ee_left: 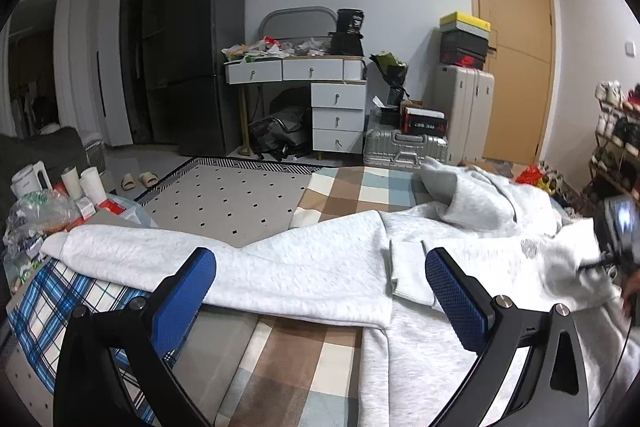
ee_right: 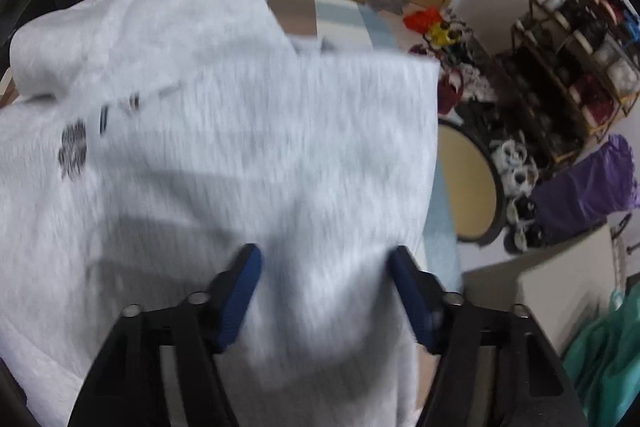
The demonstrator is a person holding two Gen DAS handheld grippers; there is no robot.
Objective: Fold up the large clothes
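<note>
Left gripper [ee_left: 320, 291], unclenched and empty, is nearer the hoodie [ee_left: 460, 239] sleeve [ee_left: 224, 263], which runs leftward across mid-frame.

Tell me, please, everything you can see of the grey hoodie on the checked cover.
The grey hoodie is a light heather-grey fleecy sweatshirt lying spread on the checked cover. One long sleeve stretches sideways, its cuff reaching the blue plaid cloth. The hood is rumpled at the top, and a small dark print marks the chest.
</note>
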